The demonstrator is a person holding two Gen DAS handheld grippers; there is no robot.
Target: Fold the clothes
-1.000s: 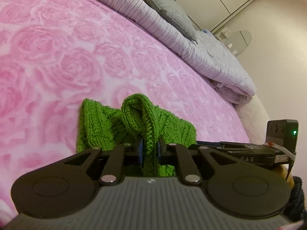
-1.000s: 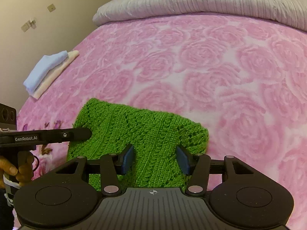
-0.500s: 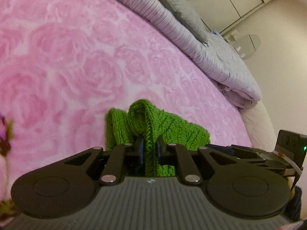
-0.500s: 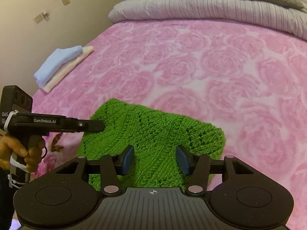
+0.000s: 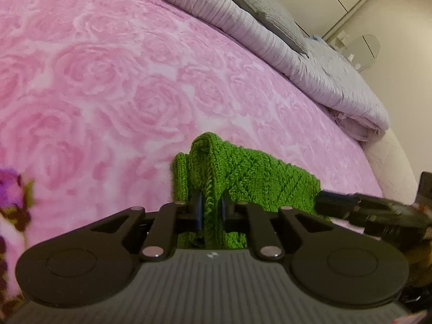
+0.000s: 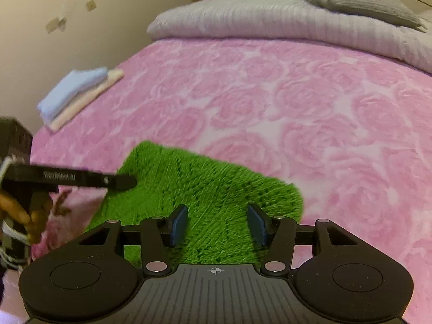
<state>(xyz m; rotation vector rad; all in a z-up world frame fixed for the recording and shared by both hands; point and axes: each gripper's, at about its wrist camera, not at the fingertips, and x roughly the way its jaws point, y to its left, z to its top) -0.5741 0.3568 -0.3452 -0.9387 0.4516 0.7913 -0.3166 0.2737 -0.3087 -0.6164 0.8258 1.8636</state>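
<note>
Green knit garment (image 6: 205,189) lies partly folded on the pink bed (image 6: 297,102); left gripper (image 5: 210,210) fingers clenched on a raised edge fold. Right gripper (image 6: 217,224) fingers released, hovering above the knit. Judged mid-fold: next, carry the edge across and lay it flat.

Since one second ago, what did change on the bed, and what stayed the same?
The left gripper, shut on a fold of the green knit, has carried that fold across the bedspread, so the bunched part now lies closer over the rest. Nothing was taken or let go. The right gripper stayed open above the knit, and the folded cloths stayed at the bed's edge.
</note>
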